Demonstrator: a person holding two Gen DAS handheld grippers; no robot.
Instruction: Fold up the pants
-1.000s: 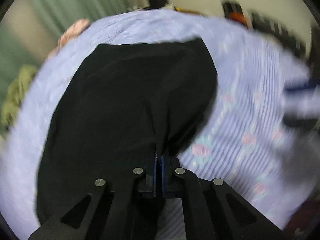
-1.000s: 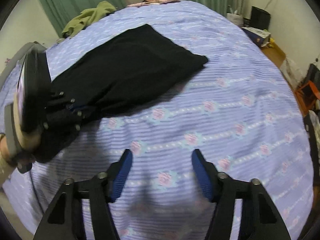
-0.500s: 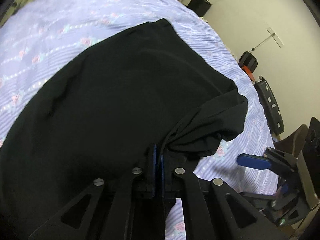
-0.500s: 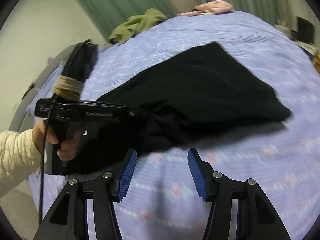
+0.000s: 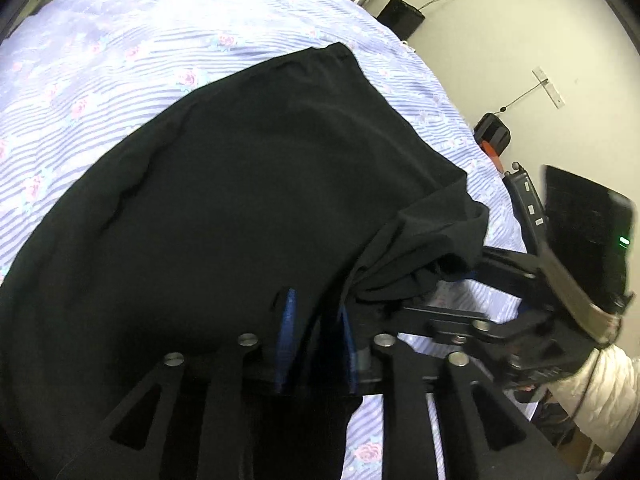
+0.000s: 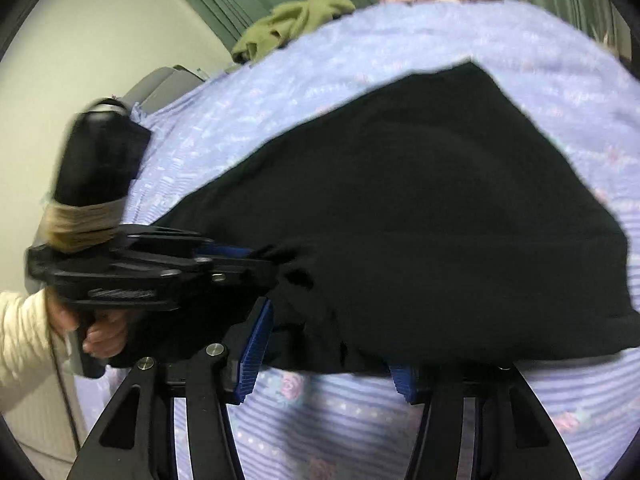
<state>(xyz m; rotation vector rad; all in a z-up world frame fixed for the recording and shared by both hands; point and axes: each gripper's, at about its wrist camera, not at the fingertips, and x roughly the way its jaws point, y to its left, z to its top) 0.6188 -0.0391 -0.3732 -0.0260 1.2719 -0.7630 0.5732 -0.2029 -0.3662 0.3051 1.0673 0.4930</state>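
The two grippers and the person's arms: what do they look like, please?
Both the left gripper and the right gripper have black frames with silver screws and ribbed blue finger pads. The left hand wears a cream quilted sleeve.

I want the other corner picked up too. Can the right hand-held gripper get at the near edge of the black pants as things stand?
Probably yes: the right hand-held gripper is open right at the black pants' near edge, with nothing between. The left hand-held gripper sits off to the side.
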